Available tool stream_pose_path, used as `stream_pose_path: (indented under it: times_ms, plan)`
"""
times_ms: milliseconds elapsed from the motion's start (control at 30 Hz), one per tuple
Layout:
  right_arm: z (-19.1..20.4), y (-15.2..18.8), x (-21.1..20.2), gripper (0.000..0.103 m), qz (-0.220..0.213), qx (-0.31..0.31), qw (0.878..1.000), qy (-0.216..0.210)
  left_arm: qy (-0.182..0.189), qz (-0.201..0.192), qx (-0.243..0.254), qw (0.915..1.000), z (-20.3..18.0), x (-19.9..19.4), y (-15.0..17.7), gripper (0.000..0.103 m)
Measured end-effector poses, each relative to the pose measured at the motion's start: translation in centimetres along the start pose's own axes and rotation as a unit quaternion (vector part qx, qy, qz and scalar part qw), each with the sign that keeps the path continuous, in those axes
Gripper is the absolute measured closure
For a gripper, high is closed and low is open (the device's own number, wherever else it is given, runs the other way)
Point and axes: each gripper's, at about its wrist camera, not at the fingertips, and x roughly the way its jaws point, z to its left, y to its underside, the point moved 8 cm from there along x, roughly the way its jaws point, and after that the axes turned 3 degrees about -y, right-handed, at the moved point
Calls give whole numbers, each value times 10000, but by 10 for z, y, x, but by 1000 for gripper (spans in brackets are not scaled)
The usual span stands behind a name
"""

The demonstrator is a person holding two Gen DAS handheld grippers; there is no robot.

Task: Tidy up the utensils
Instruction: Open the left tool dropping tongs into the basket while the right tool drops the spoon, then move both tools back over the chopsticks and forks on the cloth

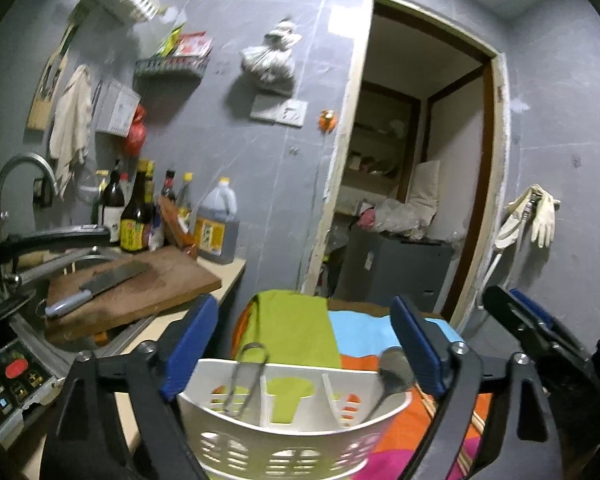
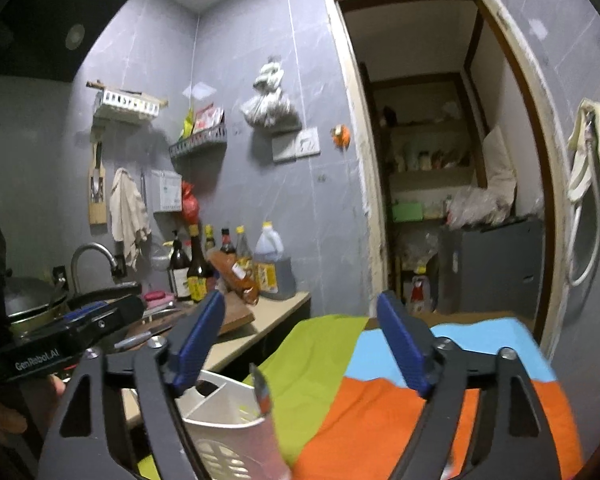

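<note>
A white slotted utensil caddy (image 1: 292, 432) stands on a colourful cloth (image 1: 300, 320), just in front of my left gripper (image 1: 300, 344), which is open and empty. Metal tongs (image 1: 246, 376) stand in its left compartment and a metal spoon (image 1: 390, 376) in its right one. Wooden chopsticks (image 1: 460, 420) lie on the cloth to the right of the caddy. In the right wrist view my right gripper (image 2: 300, 340) is open and empty above the cloth (image 2: 400, 400), with the caddy (image 2: 228, 424) at lower left and a metal utensil tip (image 2: 262, 390) standing out of it.
A counter to the left holds a wooden cutting board (image 1: 140, 284) with a cleaver (image 1: 100, 284), sauce bottles (image 1: 140, 216), a sink faucet (image 1: 16, 184) and a stove panel (image 1: 12, 384). A wok (image 2: 32, 300) sits far left. An open doorway (image 2: 440, 160) lies ahead.
</note>
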Motion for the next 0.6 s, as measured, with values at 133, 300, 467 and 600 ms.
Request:
stream_pose_path:
  times_ms: [133, 300, 467, 600]
  plan:
    - [-18, -10, -31, 7, -194, -178, 9994, 229, 121, -112, 138, 9998, -24, -7, 0, 10]
    - [-42, -14, -65, 0, -377, -362, 9970, 575, 322, -115, 319, 9989, -59, -12, 8, 8]
    - [-68, -8, -89, 0, -280, -495, 9945, 880, 549, -8, 478, 9973, -88, -10, 21, 7]
    - [-87, 0, -99, 0, -73, -537, 9932, 1031, 736, 178, 655, 9950, -112, -8, 37, 7]
